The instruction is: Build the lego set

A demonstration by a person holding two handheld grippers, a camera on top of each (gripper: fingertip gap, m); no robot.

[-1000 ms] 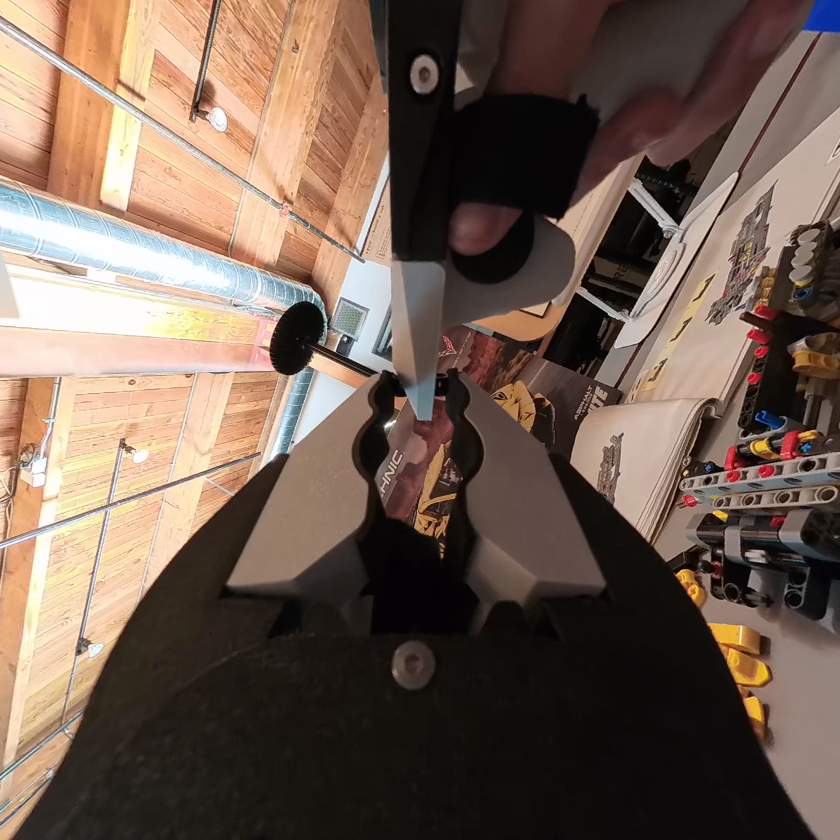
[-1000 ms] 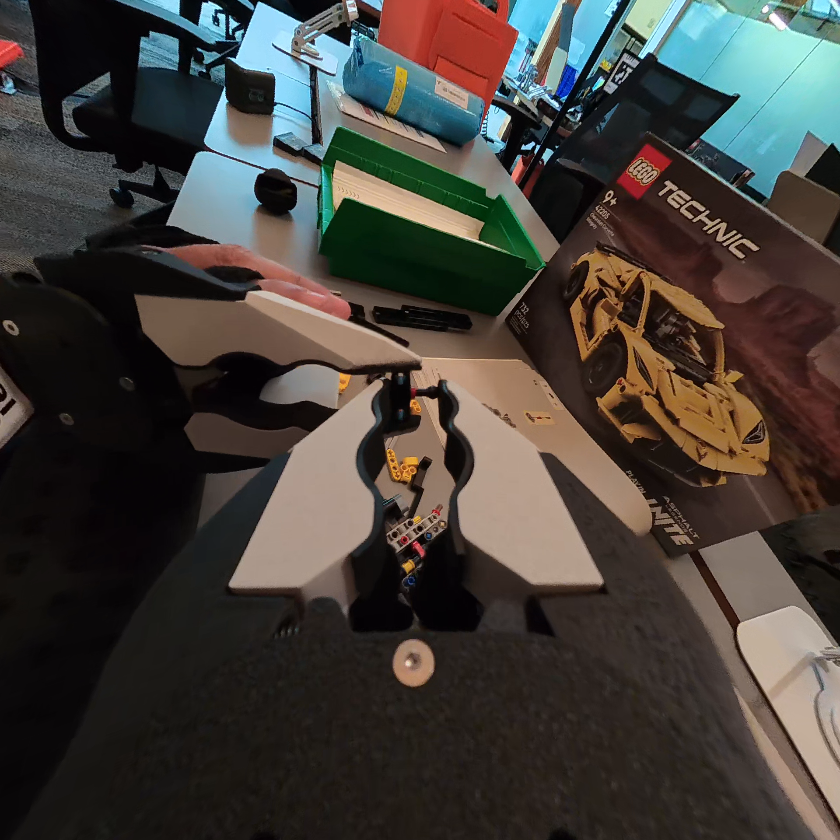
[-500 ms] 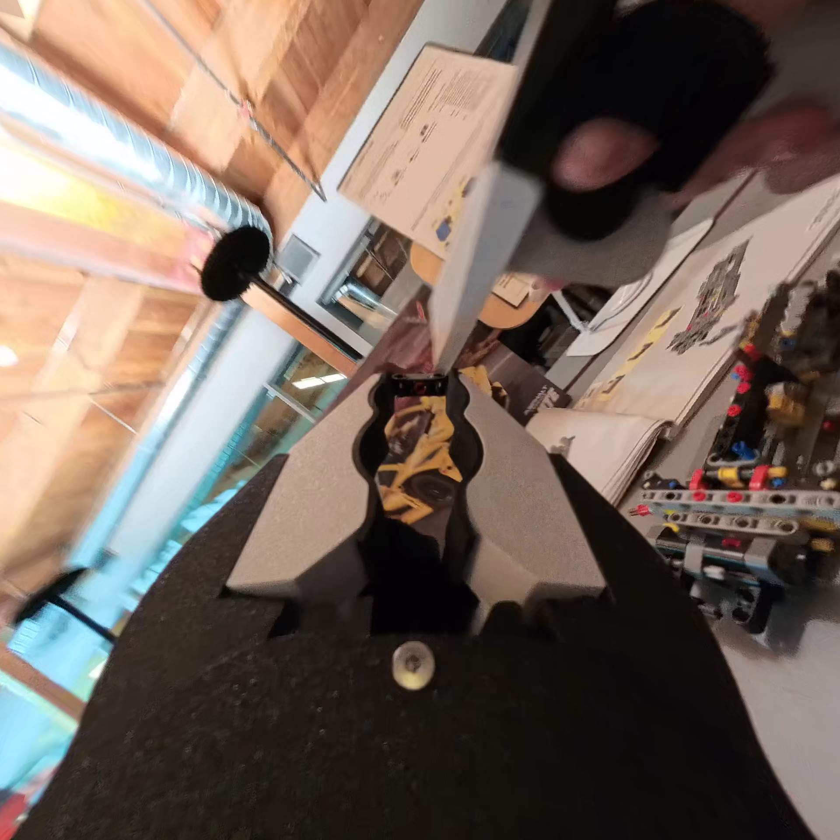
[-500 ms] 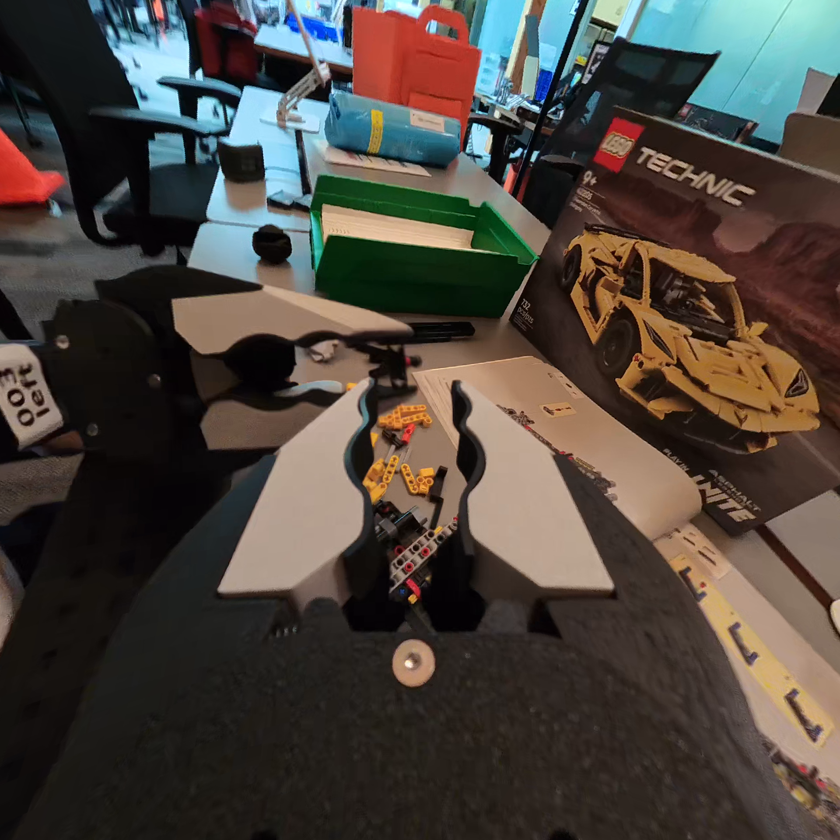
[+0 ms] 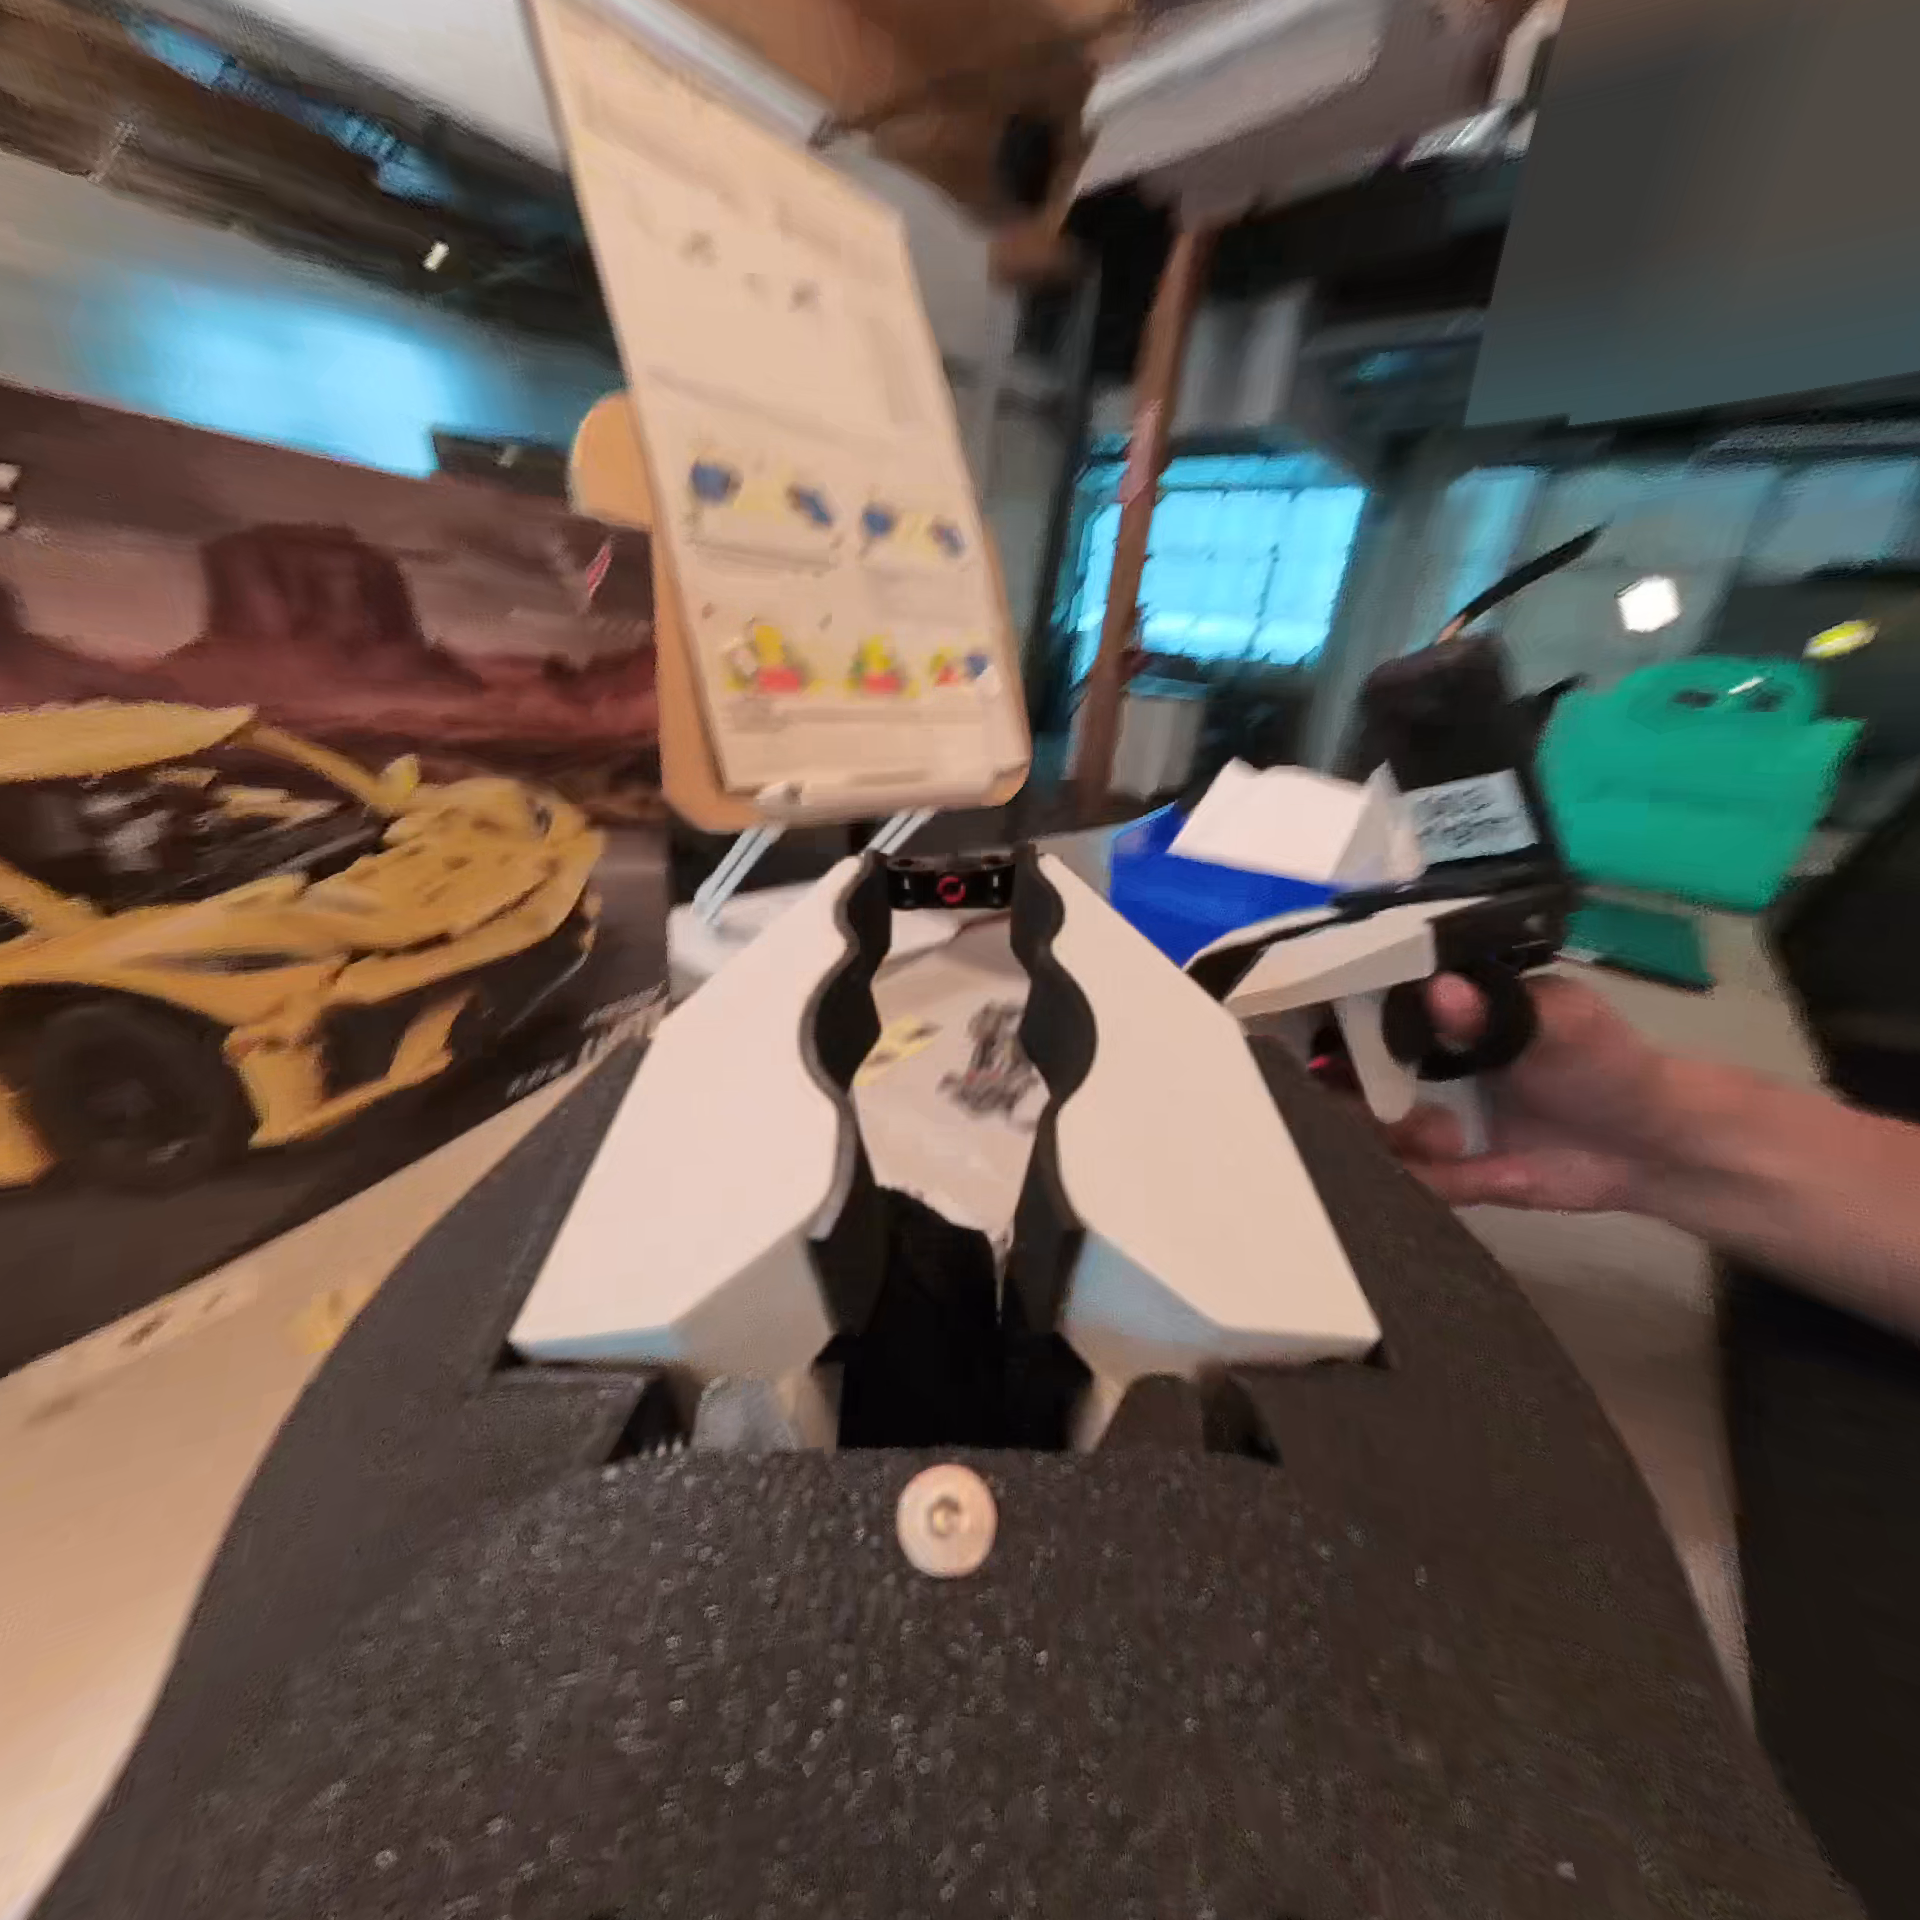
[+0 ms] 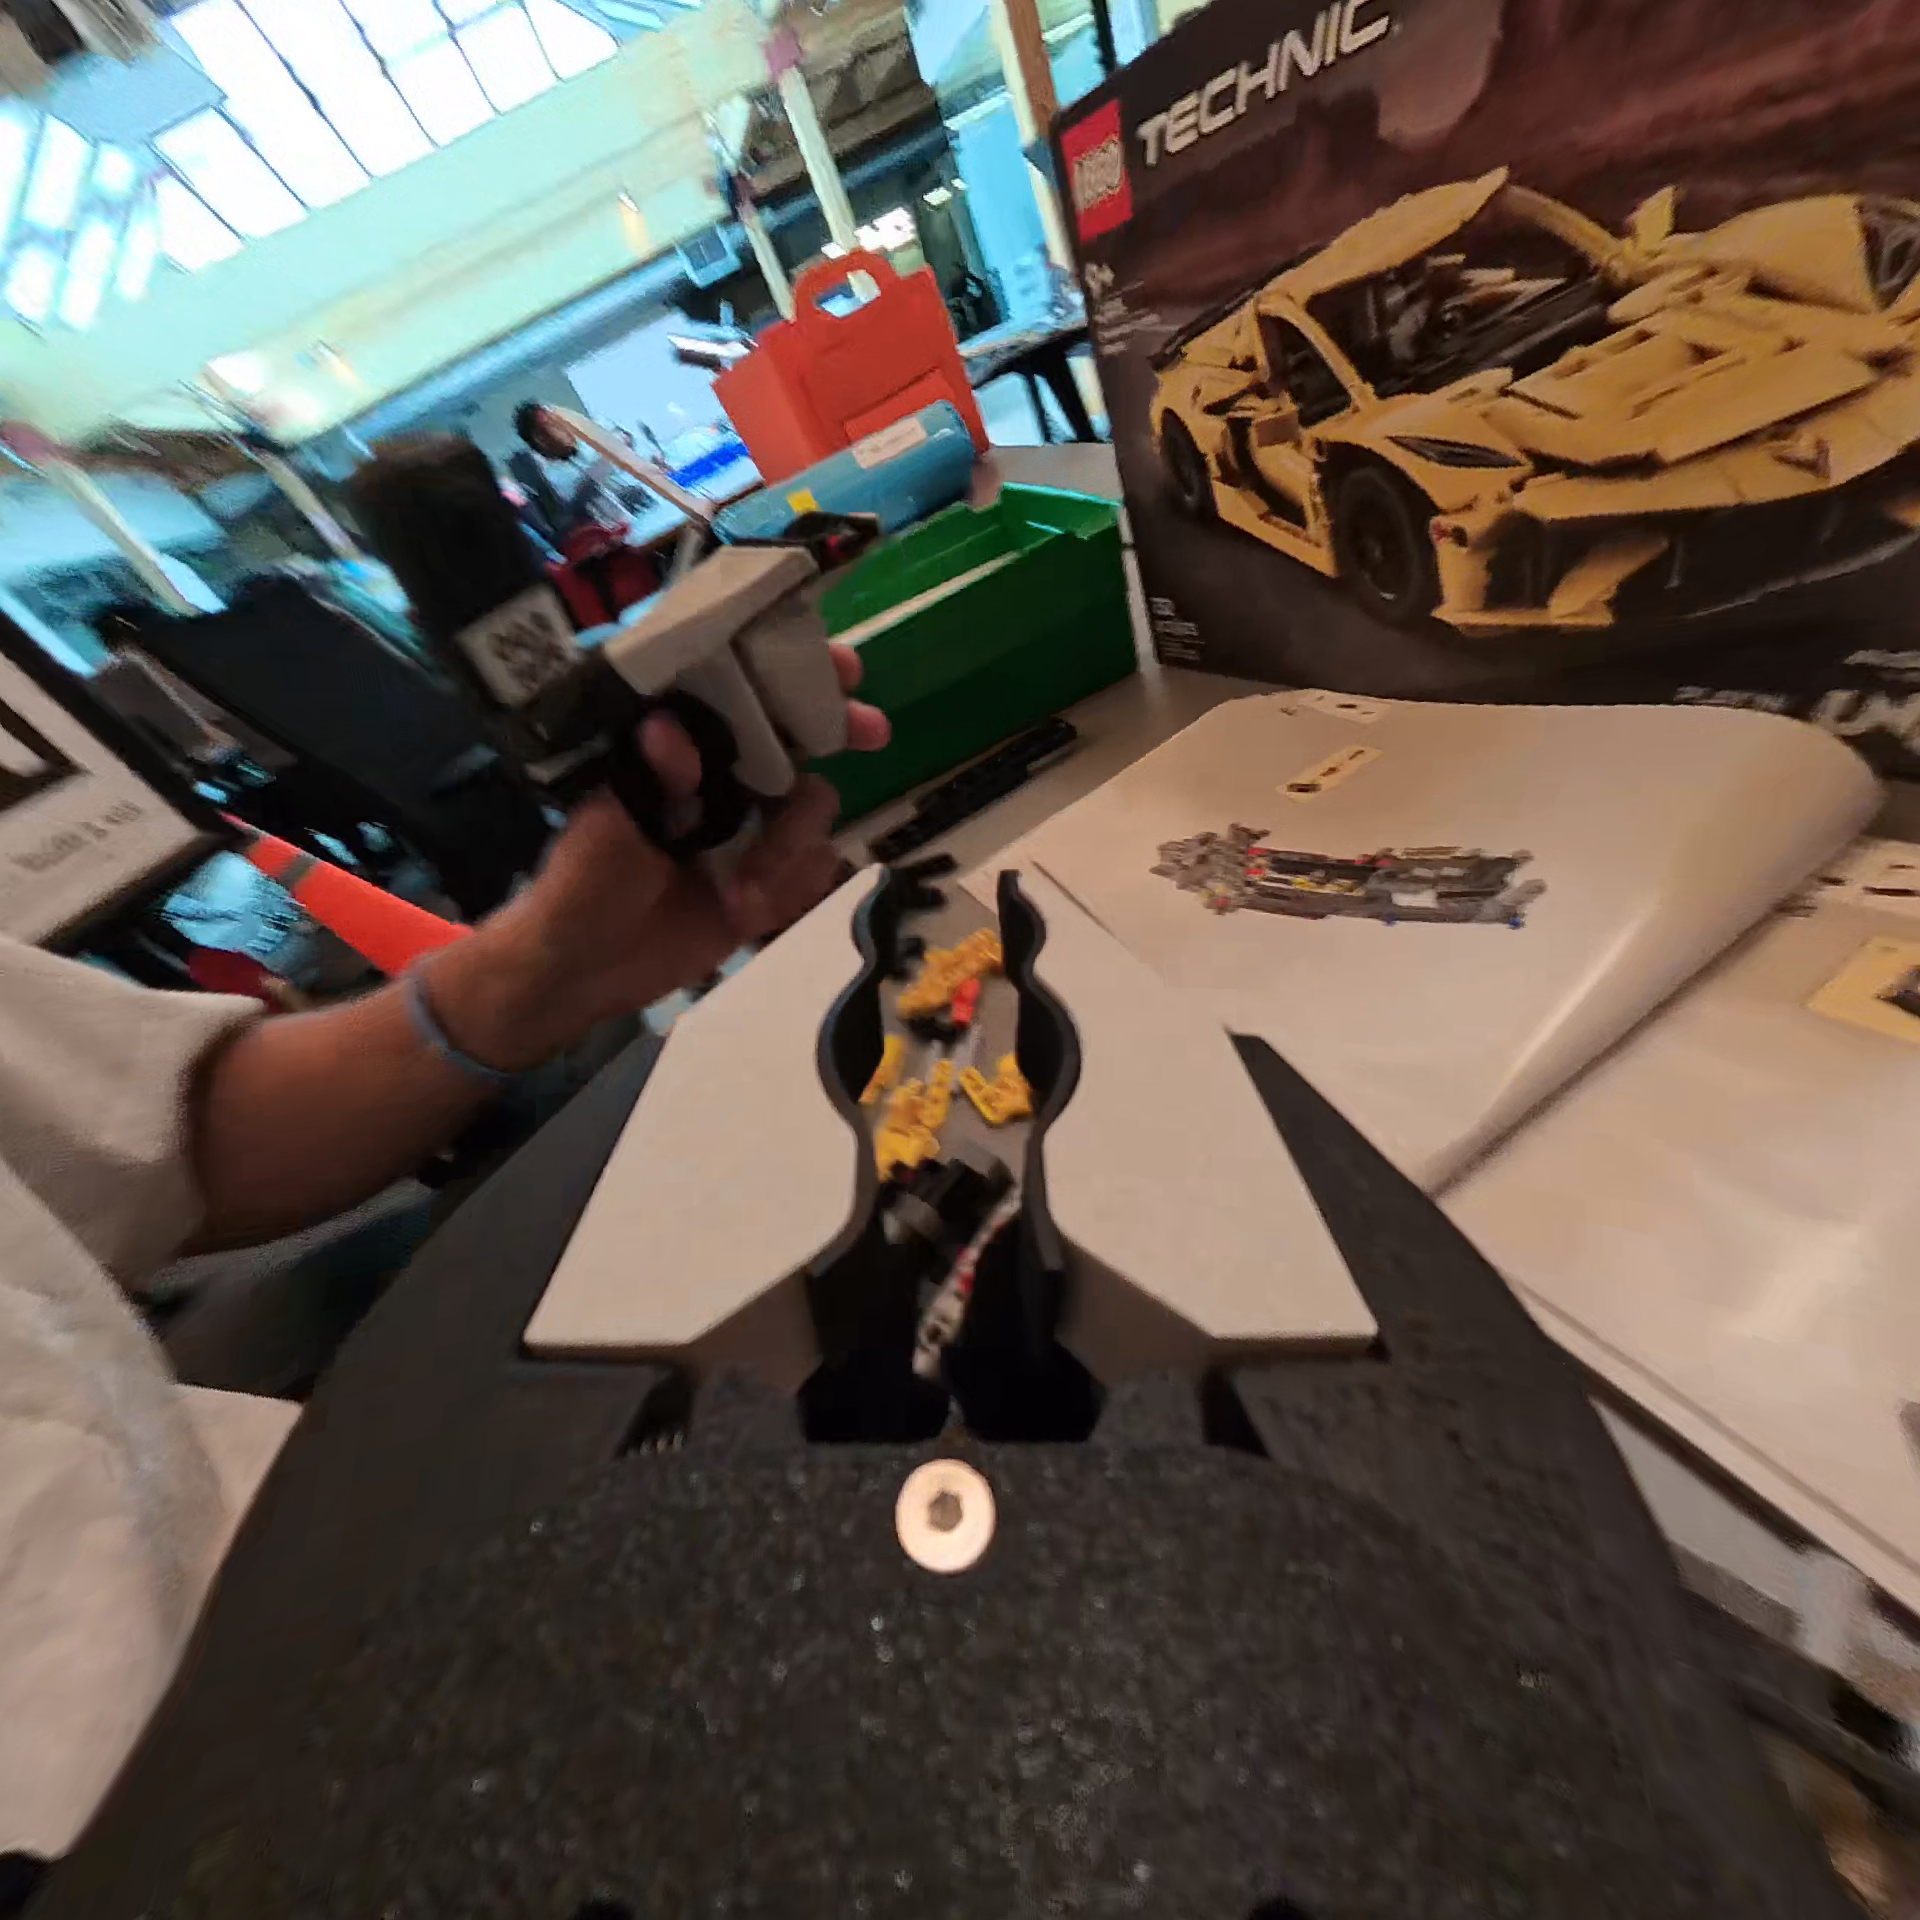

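My left gripper (image 5: pixel 951 883) is shut on a small black Lego piece with a red pin (image 5: pixel 951 889), pinched across its tips and held in the air. It also shows in the right wrist view (image 6: pixel 821 545), held up in a hand at the left. My right gripper (image 6: pixel 940 894) is open and empty, above loose yellow pieces (image 6: pixel 935 1101) and a dark part-built assembly (image 6: pixel 951 1216) on the table. In the left wrist view the right gripper (image 5: pixel 1221 961) is off to the right, apart from mine.
The Lego box (image 6: pixel 1507 364) stands at the back of the table. An open instruction booklet (image 6: pixel 1403 883) lies in front of it. A green bin (image 6: pixel 997 634) sits behind the loose pieces, with black parts (image 6: pixel 987 779) beside it. A clipboard-like sheet (image 5: pixel 800 468) hangs ahead.
The two grippers were tip to tip and have drawn apart. My left gripper has swung from facing the ceiling to level, keeping the black piece. The right gripper has tilted down toward the table.
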